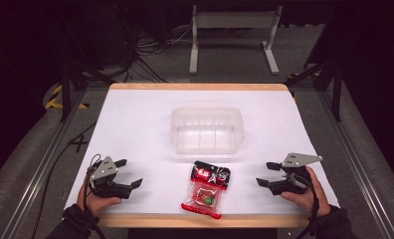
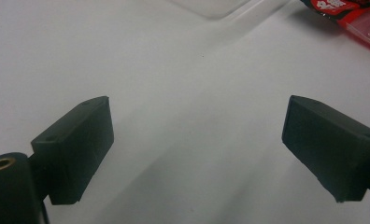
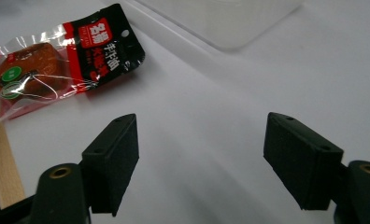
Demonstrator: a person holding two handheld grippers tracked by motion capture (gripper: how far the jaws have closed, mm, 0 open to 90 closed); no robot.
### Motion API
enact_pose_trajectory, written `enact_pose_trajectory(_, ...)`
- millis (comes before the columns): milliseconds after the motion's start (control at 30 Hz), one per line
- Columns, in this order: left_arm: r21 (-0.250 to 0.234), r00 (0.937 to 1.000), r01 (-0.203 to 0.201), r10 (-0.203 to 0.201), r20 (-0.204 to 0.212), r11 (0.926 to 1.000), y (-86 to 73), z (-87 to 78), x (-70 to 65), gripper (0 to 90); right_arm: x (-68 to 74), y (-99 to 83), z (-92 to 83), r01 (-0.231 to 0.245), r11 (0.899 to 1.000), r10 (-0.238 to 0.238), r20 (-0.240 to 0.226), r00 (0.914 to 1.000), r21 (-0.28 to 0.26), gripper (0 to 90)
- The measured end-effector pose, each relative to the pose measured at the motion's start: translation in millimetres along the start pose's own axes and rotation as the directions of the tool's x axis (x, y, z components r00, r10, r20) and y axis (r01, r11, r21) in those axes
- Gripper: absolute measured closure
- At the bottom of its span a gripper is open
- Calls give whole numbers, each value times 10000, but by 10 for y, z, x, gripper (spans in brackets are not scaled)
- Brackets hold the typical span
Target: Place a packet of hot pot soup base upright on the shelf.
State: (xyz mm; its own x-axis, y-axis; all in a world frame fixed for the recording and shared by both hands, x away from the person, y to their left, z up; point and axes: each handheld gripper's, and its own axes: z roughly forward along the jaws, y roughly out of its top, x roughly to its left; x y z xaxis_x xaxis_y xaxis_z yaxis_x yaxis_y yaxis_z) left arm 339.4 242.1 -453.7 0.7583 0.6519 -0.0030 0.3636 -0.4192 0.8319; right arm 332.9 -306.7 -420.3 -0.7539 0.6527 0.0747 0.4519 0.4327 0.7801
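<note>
On the white worktop [image 1: 135, 119], just in front of the clear plastic container [image 1: 207, 130], the red-and-black snack packet [image 1: 206, 189] lies untouched between the left hand-held gripper [image 1: 130, 174] and right hand-held gripper [image 1: 267, 174], both with jaws apart and empty, so the pick-up seems about to begin and one must reach inward.

A lab: dark room, metal rig frame [image 1: 65, 94], floor cables [image 1: 145, 50].

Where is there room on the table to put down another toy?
Plenty: the white table is bare left and right of the clear tub, and behind it up to the far edge. It gets tight near the front, where the snack packet lies between the left tongs and right tongs.
</note>
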Motion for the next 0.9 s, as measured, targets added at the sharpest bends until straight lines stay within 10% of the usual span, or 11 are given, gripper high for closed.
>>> enact_pose_trajectory(300, 148, 9998, -139, 137, 112, 9998, 12, 21, -20, 112, 176, 266, 313, 338, 9936, -201, -1260, 9918, 1074, 177)
enact_pose_trajectory(600, 223, 9992, -325, 319, 255, 9992, 26, 41, -63, 110, 322, 506, 740, 187, 9729, 489, -2839, 9576, 2306, 140)
enact_pose_trajectory(767, 243, 9986, -375, 366, 371, 9990, 28, 41, -74, 110, 366, 556, 917, 118, 9516, 838, -2963, 9514, 3071, 127)
enact_pose_trajectory(900, 225, 9986, -309, 299, 432, 9993, 29, 51, -80, 110, 359, 584, 959, -45, 9529, 1055, -3178, 9423, 3032, 120)
